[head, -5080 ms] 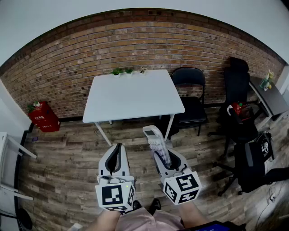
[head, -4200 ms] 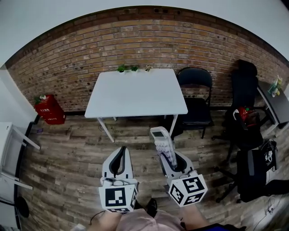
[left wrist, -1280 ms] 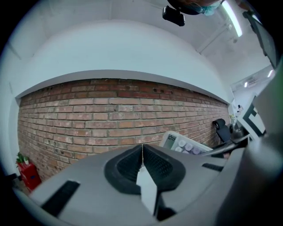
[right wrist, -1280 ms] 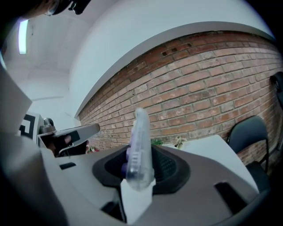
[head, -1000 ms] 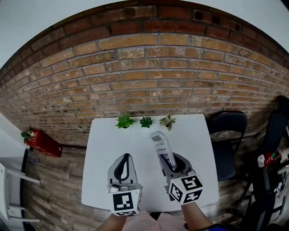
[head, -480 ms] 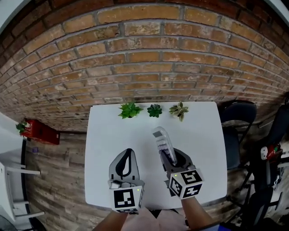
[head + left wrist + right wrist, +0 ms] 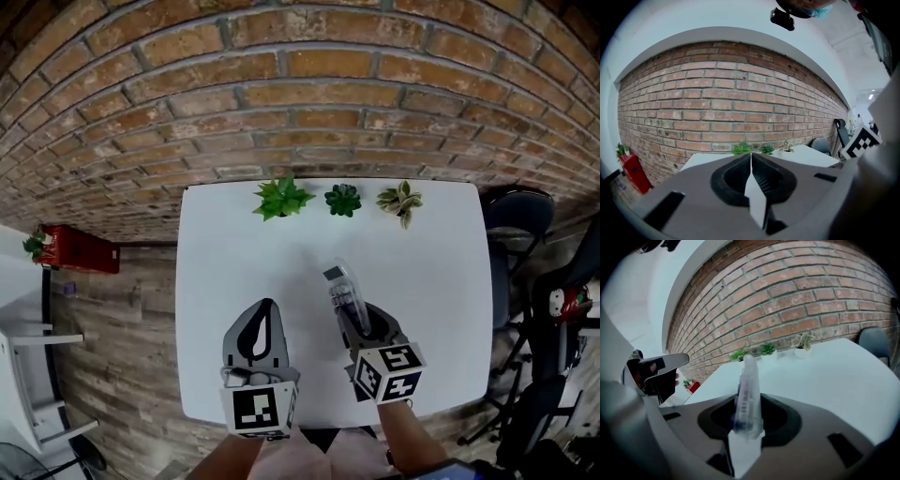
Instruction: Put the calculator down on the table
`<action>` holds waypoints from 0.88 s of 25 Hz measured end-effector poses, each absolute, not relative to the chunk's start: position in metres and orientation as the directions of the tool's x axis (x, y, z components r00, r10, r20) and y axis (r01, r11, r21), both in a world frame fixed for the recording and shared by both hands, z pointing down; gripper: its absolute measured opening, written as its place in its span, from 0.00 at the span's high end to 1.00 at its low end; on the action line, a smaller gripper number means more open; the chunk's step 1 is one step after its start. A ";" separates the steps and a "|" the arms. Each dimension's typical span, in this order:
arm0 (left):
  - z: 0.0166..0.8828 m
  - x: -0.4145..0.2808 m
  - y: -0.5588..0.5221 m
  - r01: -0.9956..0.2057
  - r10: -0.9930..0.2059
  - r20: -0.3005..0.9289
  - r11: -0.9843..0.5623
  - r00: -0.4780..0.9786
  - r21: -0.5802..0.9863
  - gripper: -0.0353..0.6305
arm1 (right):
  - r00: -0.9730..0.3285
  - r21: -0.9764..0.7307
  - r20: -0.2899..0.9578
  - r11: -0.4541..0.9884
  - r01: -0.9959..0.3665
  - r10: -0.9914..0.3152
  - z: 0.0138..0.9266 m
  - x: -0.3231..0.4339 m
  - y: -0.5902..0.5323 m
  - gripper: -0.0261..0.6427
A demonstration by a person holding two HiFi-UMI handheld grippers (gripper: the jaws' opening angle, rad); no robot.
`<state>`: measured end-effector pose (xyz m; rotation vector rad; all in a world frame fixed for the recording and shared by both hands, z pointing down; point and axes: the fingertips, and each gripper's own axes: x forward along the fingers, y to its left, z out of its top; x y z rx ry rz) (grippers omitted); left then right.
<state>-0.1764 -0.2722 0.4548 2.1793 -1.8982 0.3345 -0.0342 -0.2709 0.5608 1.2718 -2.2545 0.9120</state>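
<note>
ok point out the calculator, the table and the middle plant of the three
calculator (image 7: 339,286): head view, on its pale upper half
table (image 7: 234,262): head view, on the bare white top, left part
middle plant (image 7: 343,199): head view, on its dark green leaves

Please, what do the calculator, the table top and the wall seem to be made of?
The calculator: probably light grey plastic, with rows of pale keys; blurred, so the finish is unclear. The table top: smooth matte white, perhaps laminate or painted board; no grain shows. The wall: bare red-brown brick with grey mortar joints.
</note>
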 end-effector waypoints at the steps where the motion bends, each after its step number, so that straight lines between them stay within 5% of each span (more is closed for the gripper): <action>1: 0.460 -0.179 -0.272 -0.991 -0.935 0.329 -0.133 0.134 0.028 0.92 | -0.505 -0.345 0.621 0.370 -0.863 -0.600 0.566 -0.036 -0.271 0.76; 22: 0.487 -0.211 -0.277 -0.991 -0.920 0.369 -0.131 0.134 0.034 0.92 | -0.468 -0.368 0.641 0.291 -0.883 -0.609 0.585 -0.040 -0.262 0.72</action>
